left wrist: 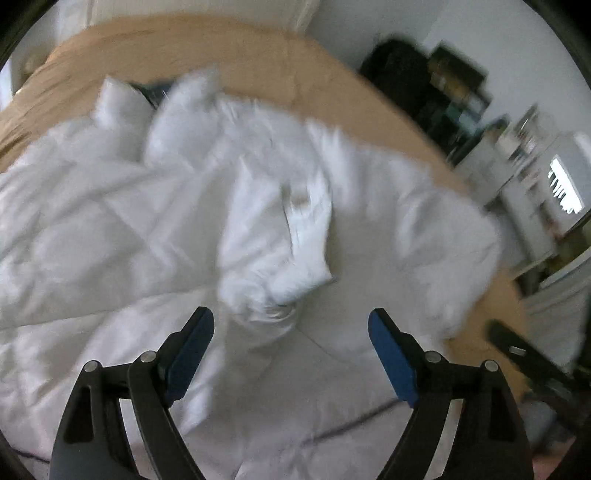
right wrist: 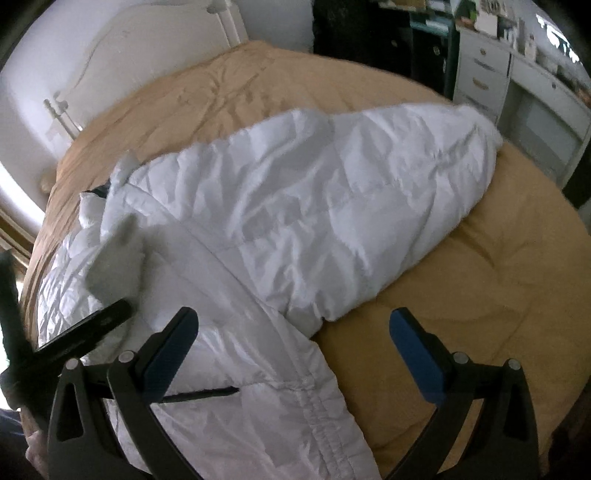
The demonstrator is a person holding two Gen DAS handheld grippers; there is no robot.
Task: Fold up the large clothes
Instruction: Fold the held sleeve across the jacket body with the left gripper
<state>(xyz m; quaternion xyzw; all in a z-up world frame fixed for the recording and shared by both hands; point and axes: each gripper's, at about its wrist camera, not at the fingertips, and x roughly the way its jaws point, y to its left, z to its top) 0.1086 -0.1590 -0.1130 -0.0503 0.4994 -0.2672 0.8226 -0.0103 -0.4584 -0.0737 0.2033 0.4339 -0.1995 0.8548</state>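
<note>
A large white quilted puffer coat lies spread on a tan bed cover. The left wrist view is motion-blurred. My left gripper is open and empty, just above the coat, with a sleeve cuff right ahead of its blue pads. In the right wrist view the coat has one sleeve stretching to the far right. My right gripper is open and empty above the coat's hem edge. The left gripper's finger shows at left, over the coat.
The bed cover is bare on the right side. A white dresser and dark furniture stand beyond the bed's far right edge. A white wall lies behind the bed.
</note>
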